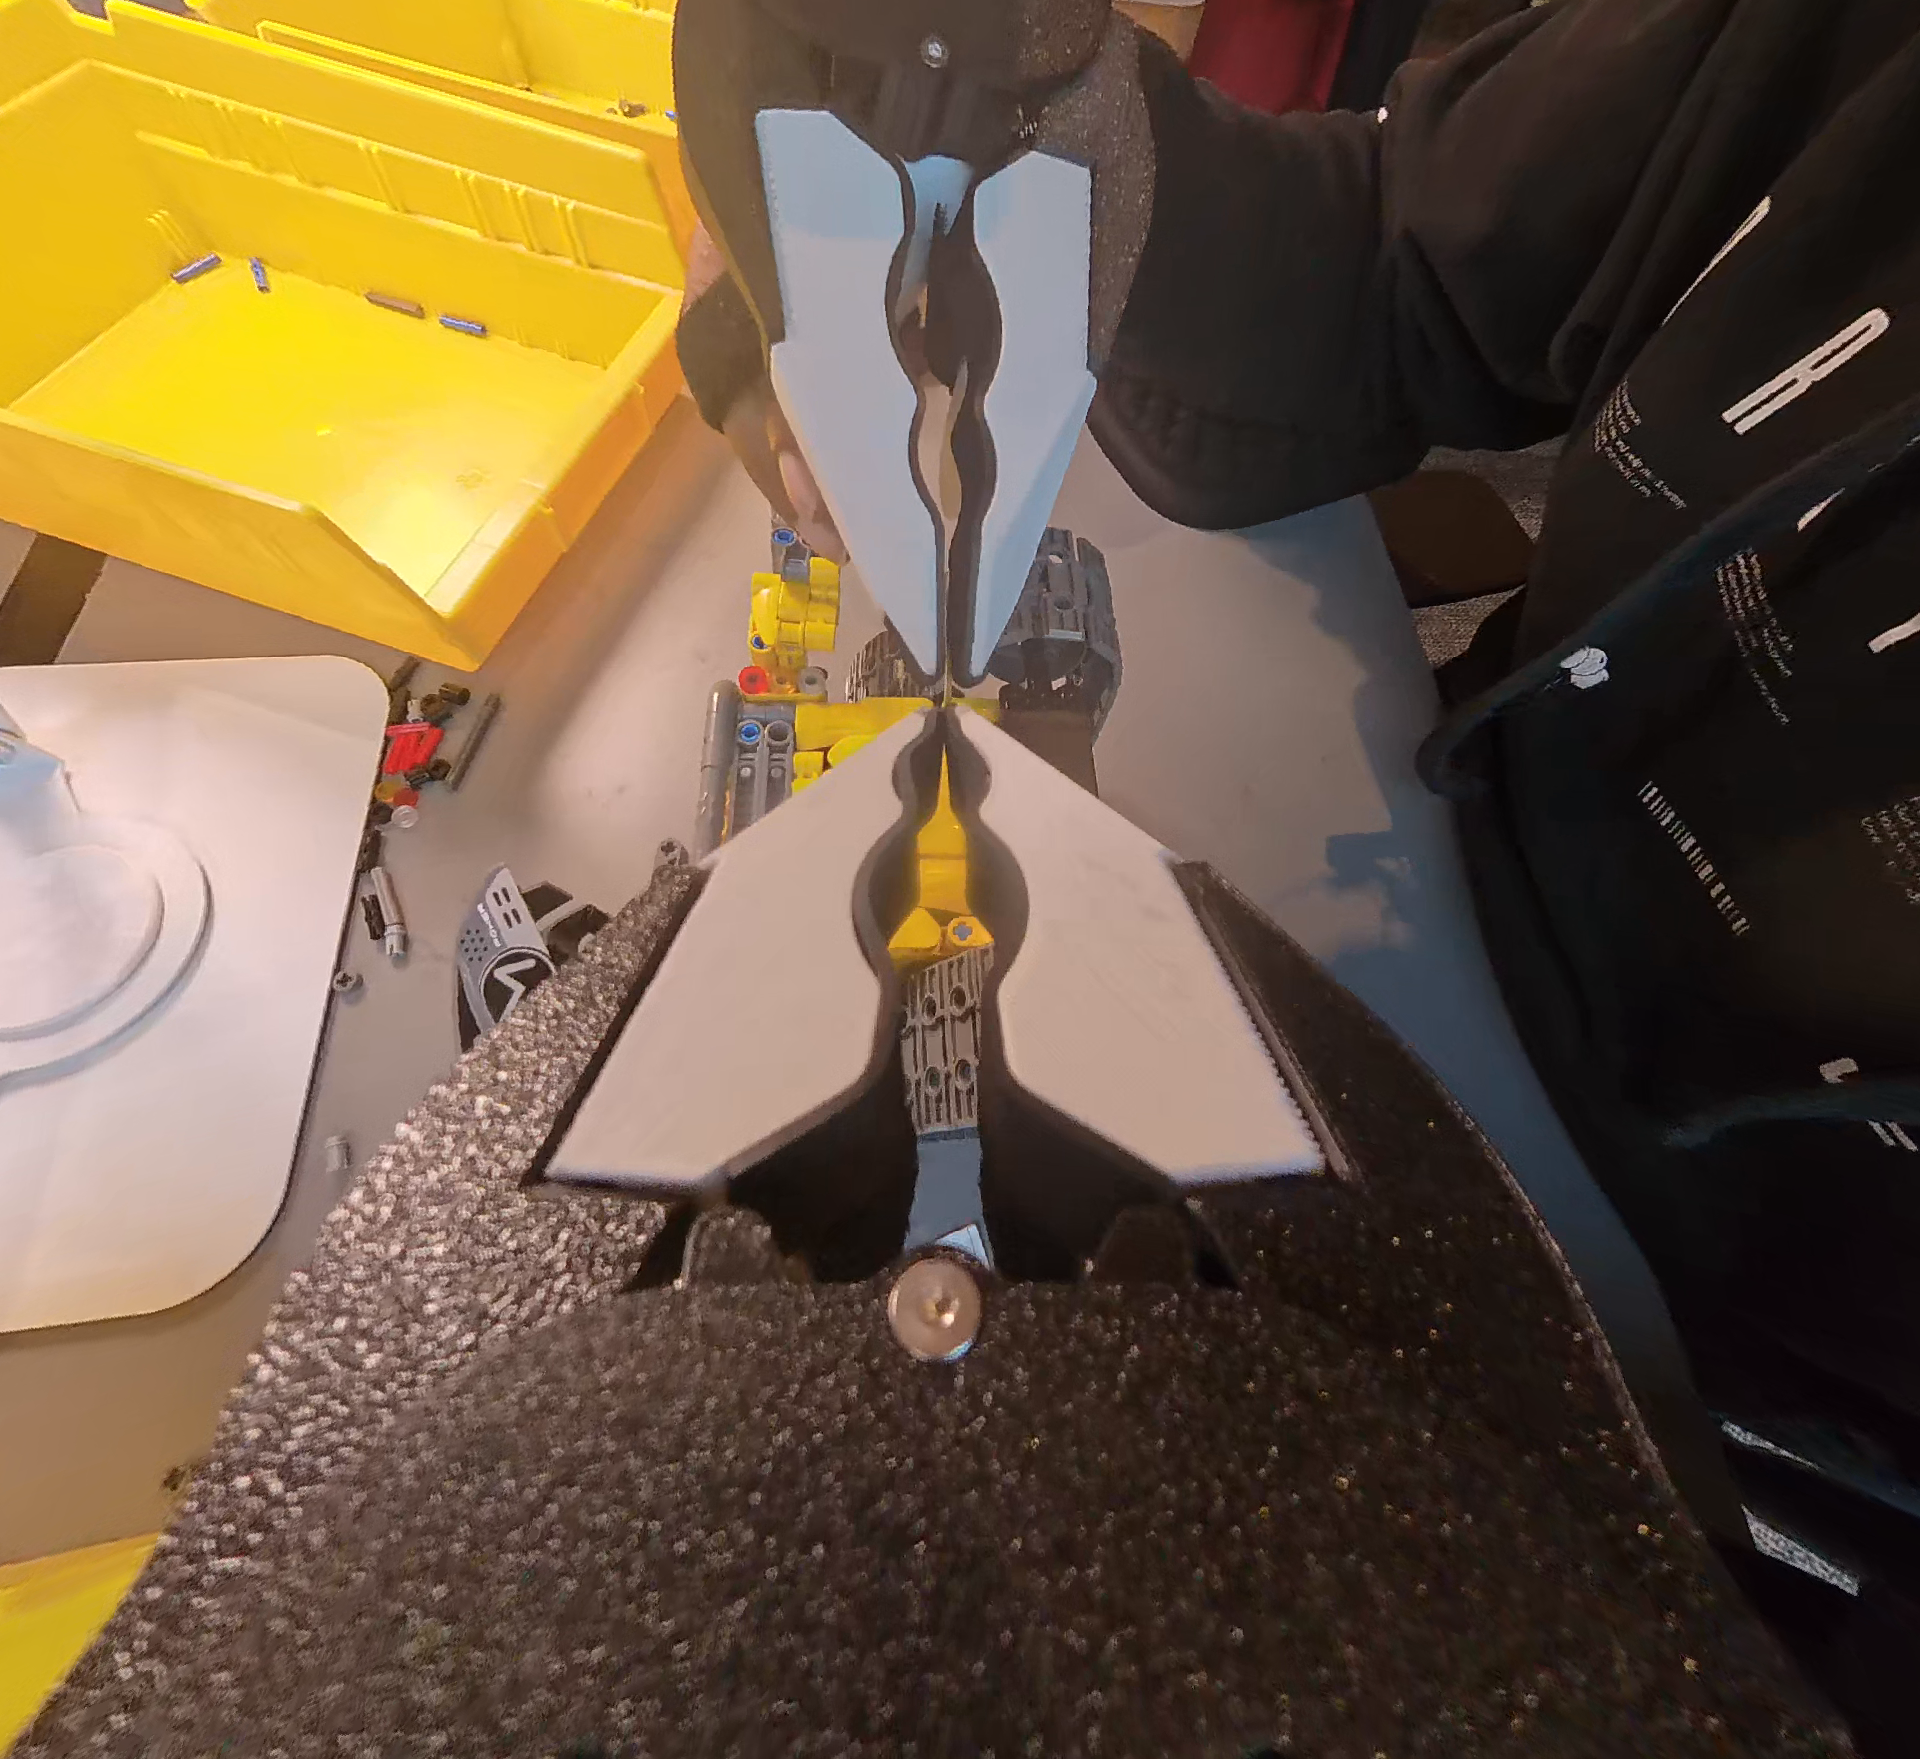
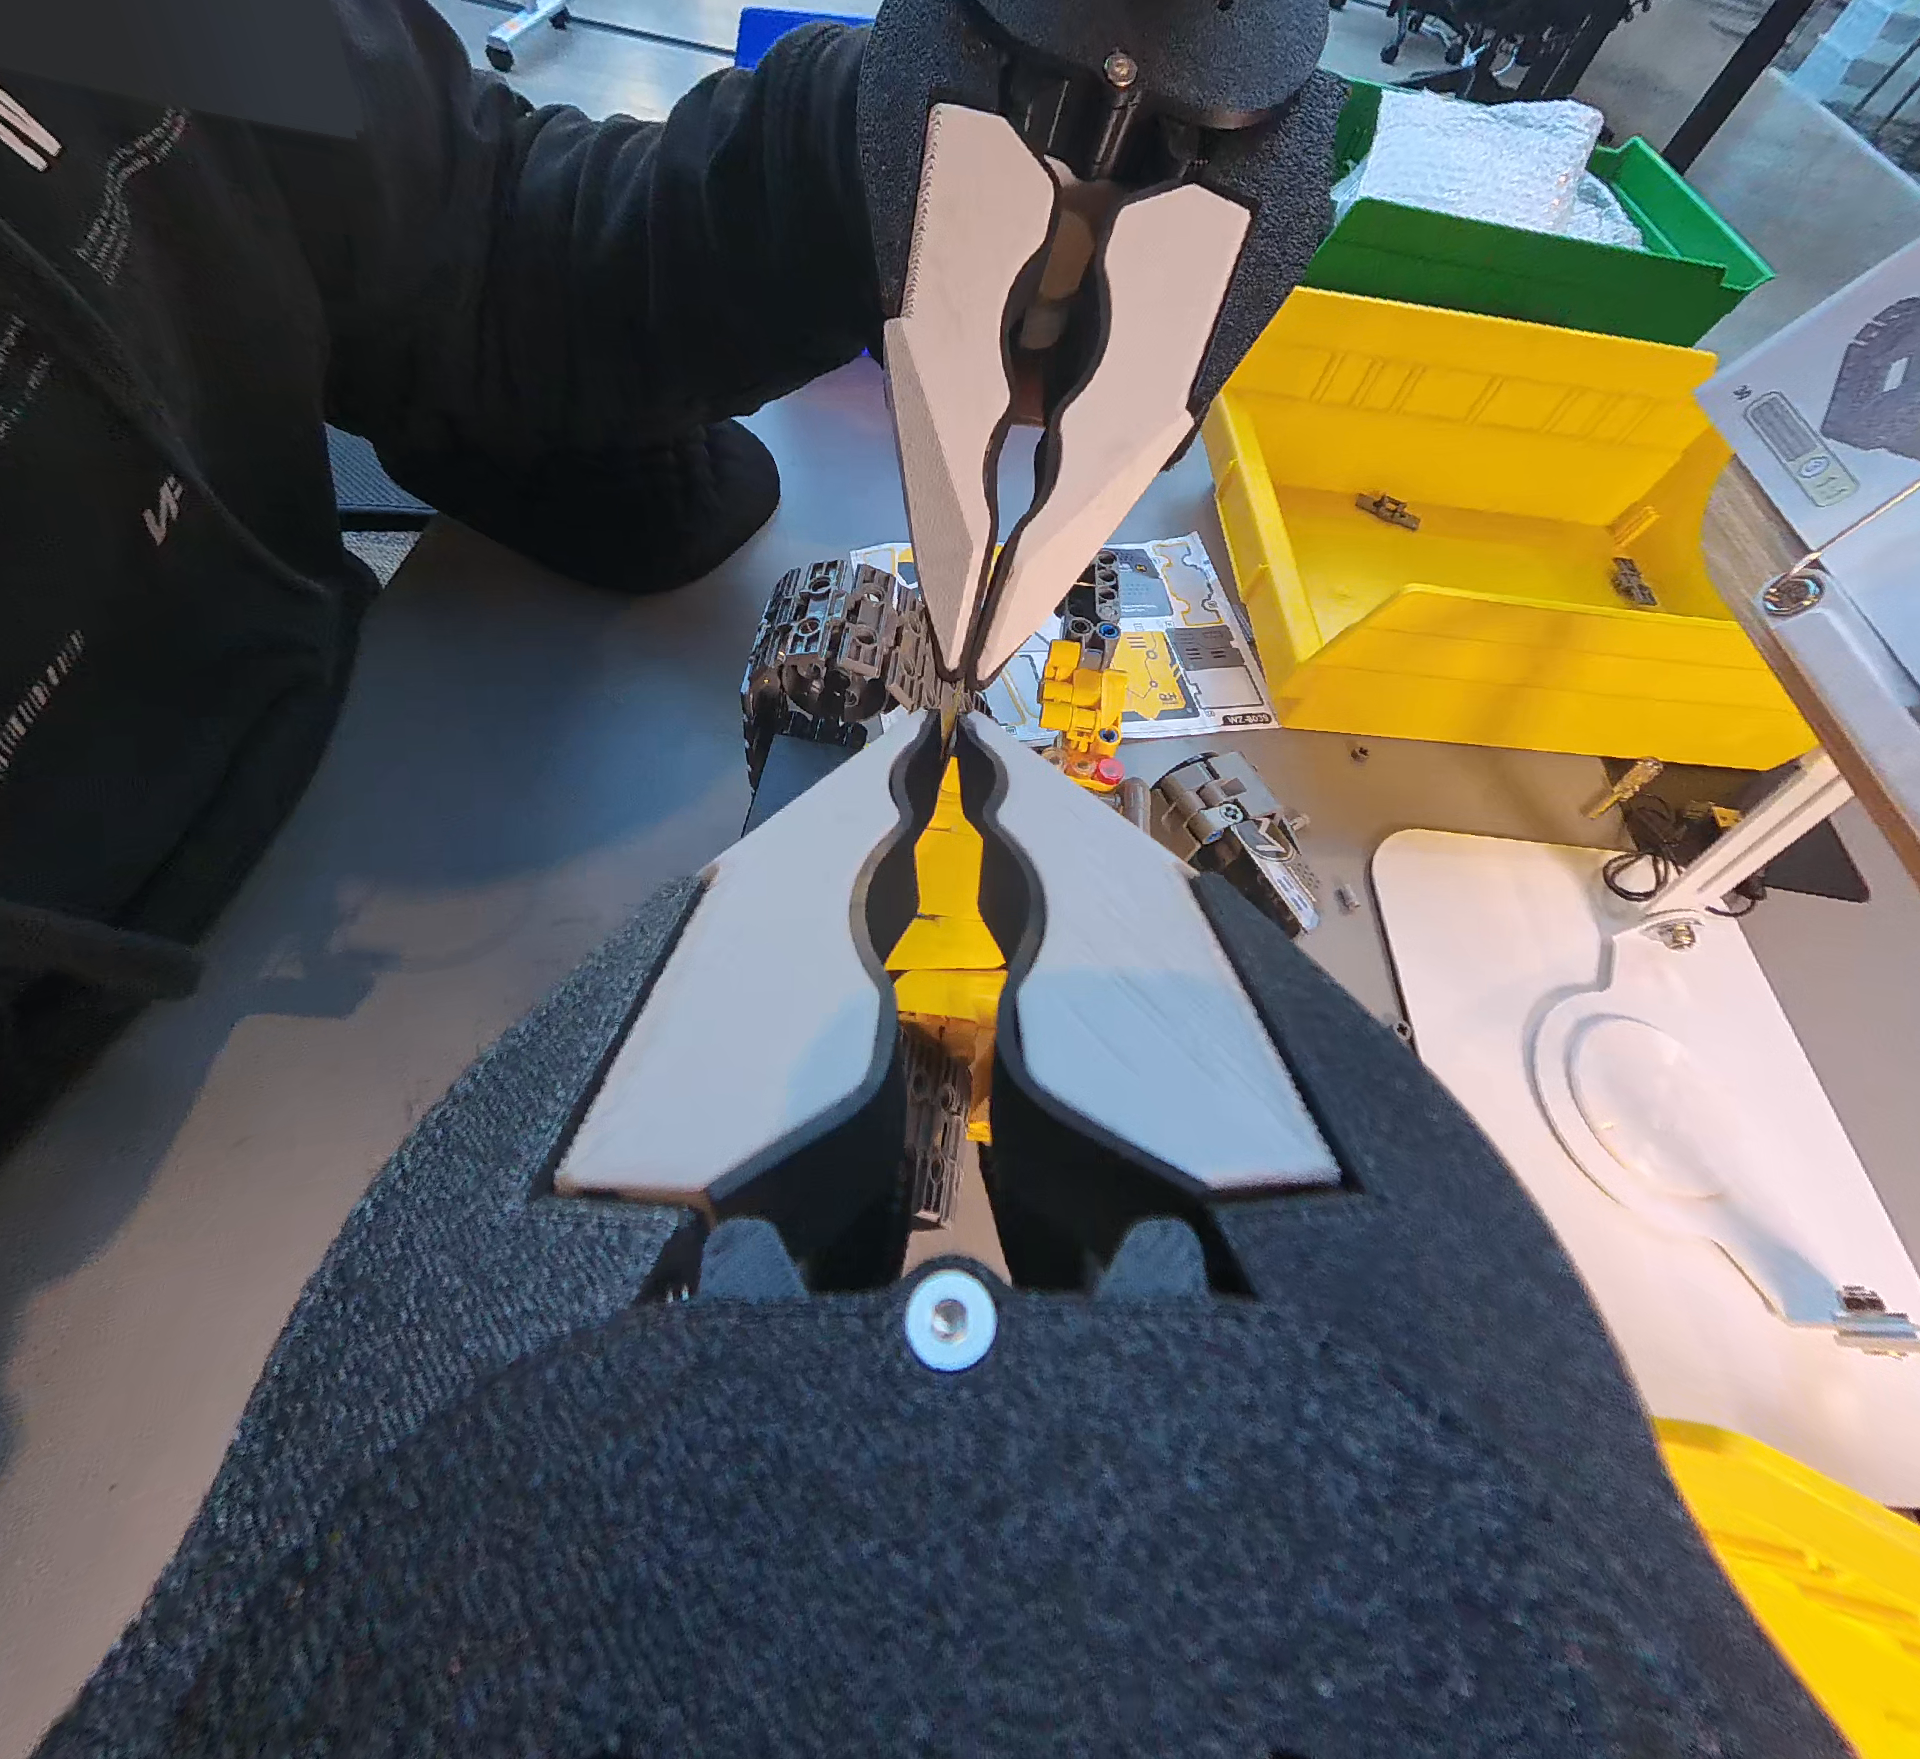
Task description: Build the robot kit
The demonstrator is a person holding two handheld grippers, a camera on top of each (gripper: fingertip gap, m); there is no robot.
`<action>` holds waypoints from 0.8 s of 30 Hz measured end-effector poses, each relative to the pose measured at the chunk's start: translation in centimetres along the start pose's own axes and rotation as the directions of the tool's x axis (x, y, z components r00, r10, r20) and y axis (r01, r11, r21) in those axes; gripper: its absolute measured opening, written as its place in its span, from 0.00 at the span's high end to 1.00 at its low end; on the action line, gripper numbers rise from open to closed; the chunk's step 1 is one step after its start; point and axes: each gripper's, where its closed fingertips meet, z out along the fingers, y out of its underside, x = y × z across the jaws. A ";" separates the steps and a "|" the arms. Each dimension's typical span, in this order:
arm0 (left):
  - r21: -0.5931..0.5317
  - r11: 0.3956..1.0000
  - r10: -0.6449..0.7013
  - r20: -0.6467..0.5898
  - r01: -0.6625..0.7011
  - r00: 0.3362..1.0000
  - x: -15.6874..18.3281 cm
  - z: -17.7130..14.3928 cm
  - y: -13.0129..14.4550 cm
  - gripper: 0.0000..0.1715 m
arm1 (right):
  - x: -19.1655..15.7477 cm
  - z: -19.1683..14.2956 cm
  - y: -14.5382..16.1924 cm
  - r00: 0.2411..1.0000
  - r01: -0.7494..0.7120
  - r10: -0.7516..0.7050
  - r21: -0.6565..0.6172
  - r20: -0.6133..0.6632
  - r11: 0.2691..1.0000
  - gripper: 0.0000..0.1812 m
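My left gripper (image 1: 943, 720) and my right gripper (image 2: 948, 735) are both shut and meet tip to tip, a little above a grey table. In the left wrist view the right gripper (image 1: 948, 670) comes in from above; in the right wrist view the left gripper (image 2: 961, 670) does the same. A tiny thin sliver shows between the tips; I cannot tell what it is or which gripper holds it. Below them lies a yellow and grey toy brick model (image 1: 831, 733), also seen through my right fingers (image 2: 951, 888). A black tracked assembly (image 2: 831, 639) sits just beyond it.
Yellow bins (image 1: 260, 421) with a few small pins stand at the left; another yellow bin (image 2: 1455, 566) and a green bin (image 2: 1507, 265) show in the right wrist view. Also here are loose small pieces (image 1: 426, 743), a printed sheet (image 2: 1195, 649), a white base plate (image 2: 1558, 1034) and a person's black sleeve (image 1: 1351, 307).
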 end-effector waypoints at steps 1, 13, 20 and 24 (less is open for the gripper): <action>-0.008 1.000 0.003 0.004 -0.003 1.000 0.0 0.0 0.1 1.00 | 0.0 -0.1 0.0 1.000 0.002 -0.002 0.001 -0.004 1.000 0.98; -0.066 0.997 0.027 0.007 -0.026 1.000 0.7 0.3 0.8 1.00 | -0.8 0.7 0.8 1.000 0.016 -0.016 -0.072 0.012 0.997 0.96; -0.062 0.998 0.025 0.005 -0.024 1.000 0.7 0.2 0.8 1.00 | -0.9 0.8 1.0 1.000 0.008 -0.007 -0.072 0.019 0.997 0.98; -0.055 0.998 0.020 0.012 -0.019 1.000 0.5 0.1 0.7 1.00 | -0.7 0.9 1.0 1.000 0.008 -0.007 -0.069 0.012 0.998 1.00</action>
